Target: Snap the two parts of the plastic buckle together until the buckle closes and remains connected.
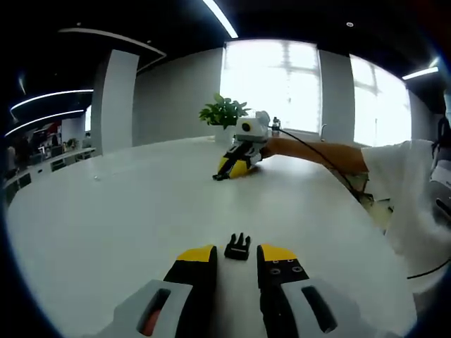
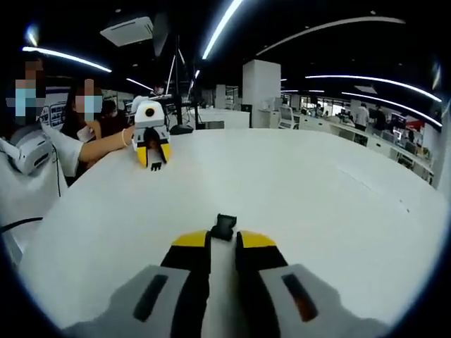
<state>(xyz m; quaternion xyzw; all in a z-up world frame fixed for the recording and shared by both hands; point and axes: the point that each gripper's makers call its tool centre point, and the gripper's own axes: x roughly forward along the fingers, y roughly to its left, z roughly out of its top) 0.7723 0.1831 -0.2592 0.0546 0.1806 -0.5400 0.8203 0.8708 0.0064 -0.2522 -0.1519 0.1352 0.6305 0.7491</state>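
Two halves of a black plastic buckle lie well apart on a round white tabletop [image 1: 106, 232], one at each pair of tongs; the pronged half [image 1: 237, 246] sits between the yellow tips of the left tongs [image 1: 237, 255], its prongs pointing away along the line of the jaws; bare tabletop shows on either side of it, so these jaws stand at a narrow gap and grip nothing; the other half [image 2: 224, 227] sits at the very tips of the right tongs [image 2: 223, 238], whose jaws are drawn close beside it; whether they clamp it cannot be told. Across the tabletop the left gripper view shows the right tongs far off in a person's hand [image 1: 271, 146], beside a potted plant [image 1: 223, 111]; the right gripper view likewise shows the left tongs distant, with its dark half at the tips. Closure probably depends on bringing the two halves together along one axis, prongs facing socket; neither hand is nearer. Both halves look rigid, small and matte against a smooth, faintly glossy surface.
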